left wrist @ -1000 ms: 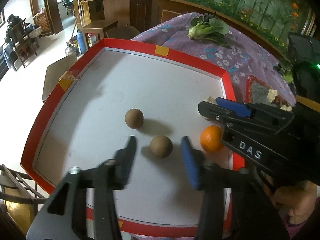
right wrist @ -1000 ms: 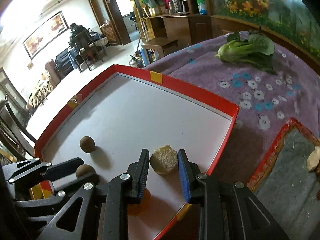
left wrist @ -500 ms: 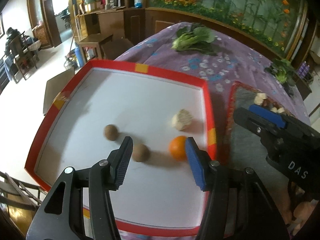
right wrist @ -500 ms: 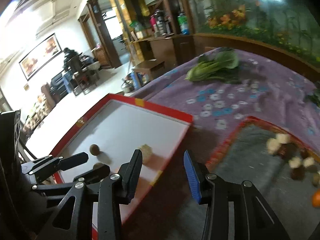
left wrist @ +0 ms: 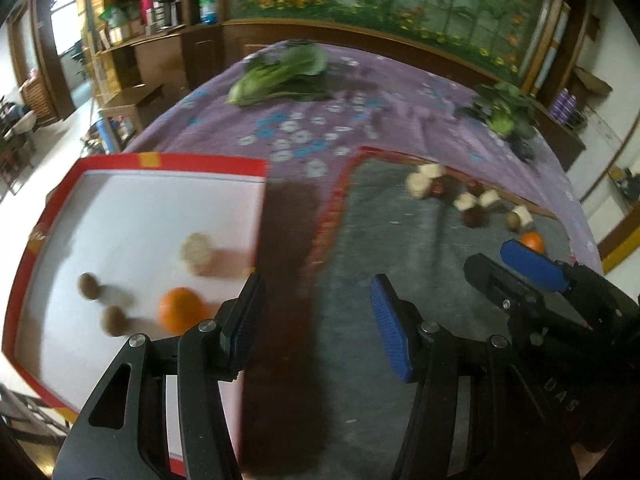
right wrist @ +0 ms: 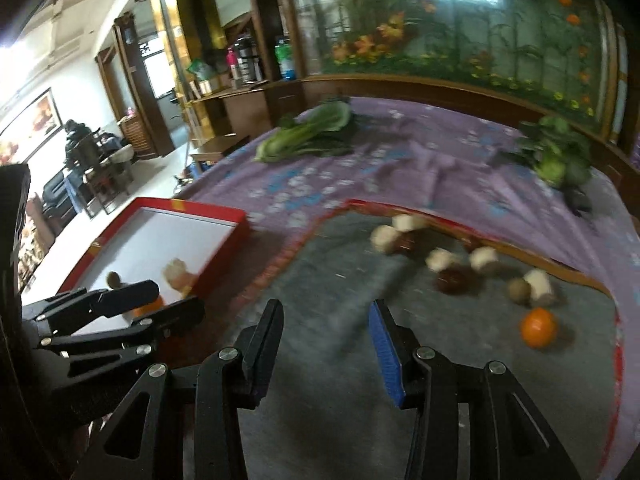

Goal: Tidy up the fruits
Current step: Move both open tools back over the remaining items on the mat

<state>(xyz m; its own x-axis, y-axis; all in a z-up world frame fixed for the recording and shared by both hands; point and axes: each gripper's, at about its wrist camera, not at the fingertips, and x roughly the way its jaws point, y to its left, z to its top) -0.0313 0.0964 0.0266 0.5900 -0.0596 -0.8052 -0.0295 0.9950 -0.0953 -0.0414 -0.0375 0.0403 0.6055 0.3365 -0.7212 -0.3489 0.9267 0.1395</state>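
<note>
Hanging over the grey mat with a red edge (right wrist: 328, 292), the left tongs (left wrist: 316, 316) and the right tongs (right wrist: 326, 340) both stand open with nothing between them. One round orange fruit (left wrist: 180, 310) lies in the white tray with a red rim (left wrist: 172, 160). Another round orange fruit (right wrist: 538, 327) sits on the mat near pale and dark lumps.
</note>
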